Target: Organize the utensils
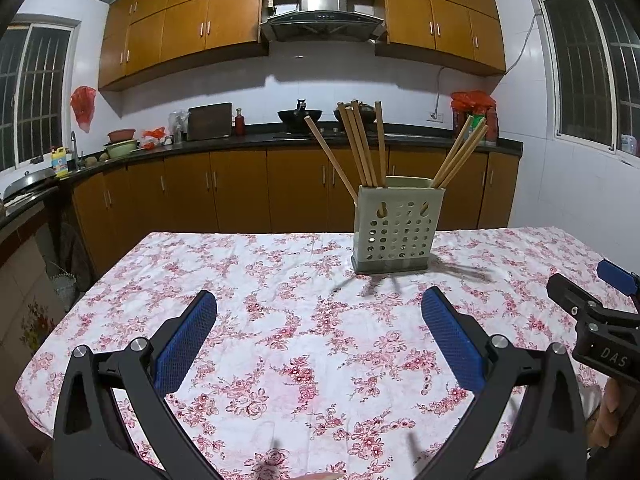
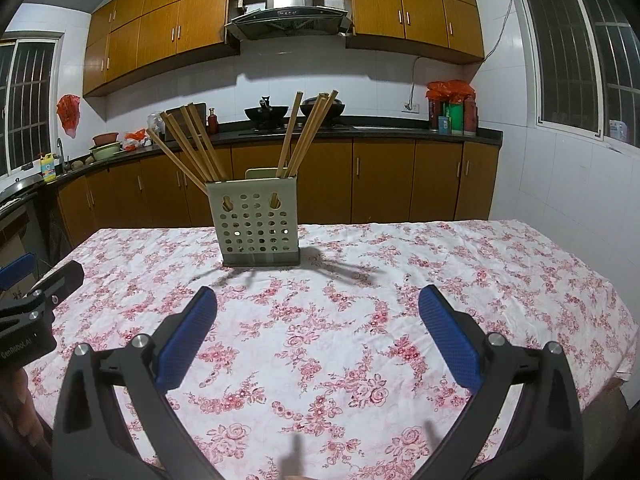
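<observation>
Bare tablecloth point(image 1: 304, 320) up to holder point(image 1: 396, 228); apparently unobstructed.

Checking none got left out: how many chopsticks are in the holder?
8 chopsticks, all in the holder: four fanned left, one near upright in the middle, three leaning right. Overlap may hide another.

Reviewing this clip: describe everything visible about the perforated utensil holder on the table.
The pale cream, boxy plastic utensil holder stands upright on the floral tablecloth, on a darker grey base. Its front has rows of round holes and two keyhole slots. Wooden chopsticks lean out in two groups, left and right. Neither gripper touches it.
</observation>
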`<state>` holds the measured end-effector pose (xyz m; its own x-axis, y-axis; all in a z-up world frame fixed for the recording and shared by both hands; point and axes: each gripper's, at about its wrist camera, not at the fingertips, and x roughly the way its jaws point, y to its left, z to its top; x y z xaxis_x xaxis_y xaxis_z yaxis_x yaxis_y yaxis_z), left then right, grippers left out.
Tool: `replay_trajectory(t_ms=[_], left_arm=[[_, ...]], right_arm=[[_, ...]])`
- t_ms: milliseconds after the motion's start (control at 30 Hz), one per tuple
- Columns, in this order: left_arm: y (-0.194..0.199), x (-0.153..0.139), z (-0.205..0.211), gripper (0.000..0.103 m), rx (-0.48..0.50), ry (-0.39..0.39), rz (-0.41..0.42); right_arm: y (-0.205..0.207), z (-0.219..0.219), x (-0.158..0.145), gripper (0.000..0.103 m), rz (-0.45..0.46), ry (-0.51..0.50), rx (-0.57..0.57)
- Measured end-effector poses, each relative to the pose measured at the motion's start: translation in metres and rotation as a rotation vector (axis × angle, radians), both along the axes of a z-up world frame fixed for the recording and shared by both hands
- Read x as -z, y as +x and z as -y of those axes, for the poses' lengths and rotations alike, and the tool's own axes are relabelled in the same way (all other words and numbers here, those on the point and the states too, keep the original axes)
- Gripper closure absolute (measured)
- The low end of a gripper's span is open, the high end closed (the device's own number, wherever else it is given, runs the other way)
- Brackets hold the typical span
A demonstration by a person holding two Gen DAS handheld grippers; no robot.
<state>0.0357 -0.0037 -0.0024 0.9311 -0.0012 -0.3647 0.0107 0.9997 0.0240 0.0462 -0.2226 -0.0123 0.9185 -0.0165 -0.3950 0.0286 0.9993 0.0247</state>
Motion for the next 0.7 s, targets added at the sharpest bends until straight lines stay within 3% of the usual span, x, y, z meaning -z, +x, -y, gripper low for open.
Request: replay_trajectory(t_ms=[700], left_arm=[[-0.0002, -0.0001, 0.0016, 0.002, -0.001, -0.002, 0.0]], right_arm=[[0.0005, -0.0003, -0.0015, 0.004, 0.001, -0.001, 0.001]])
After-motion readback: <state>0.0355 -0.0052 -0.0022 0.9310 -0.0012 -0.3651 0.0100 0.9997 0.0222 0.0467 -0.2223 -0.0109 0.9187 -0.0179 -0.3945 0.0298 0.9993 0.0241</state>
